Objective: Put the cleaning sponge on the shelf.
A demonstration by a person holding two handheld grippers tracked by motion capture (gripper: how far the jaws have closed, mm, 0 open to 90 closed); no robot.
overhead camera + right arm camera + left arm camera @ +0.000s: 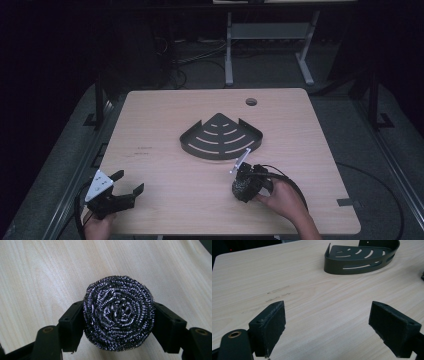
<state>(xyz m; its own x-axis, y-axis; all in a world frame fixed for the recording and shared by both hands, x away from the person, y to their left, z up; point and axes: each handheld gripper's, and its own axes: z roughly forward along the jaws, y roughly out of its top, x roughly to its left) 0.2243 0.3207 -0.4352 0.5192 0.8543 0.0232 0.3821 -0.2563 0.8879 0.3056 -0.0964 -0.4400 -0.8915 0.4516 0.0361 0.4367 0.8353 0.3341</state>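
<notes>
You see the table (pixel 165 130) lit bright from above, while the room around it is very dark. Shadows are soft. The close jaws look a bit blurry.

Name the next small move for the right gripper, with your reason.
Probably carry the steel wool scourer forward to the dark corner shelf. The right gripper clamps it on both sides, and the shelf lies just ahead.

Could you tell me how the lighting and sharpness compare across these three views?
High view: table lit, surroundings nearly black, slightly soft. Left gripper view: even light, shelf crisp, near pads a little soft. Right gripper view: scourer sharp, glinting, no harsh glare.
</notes>
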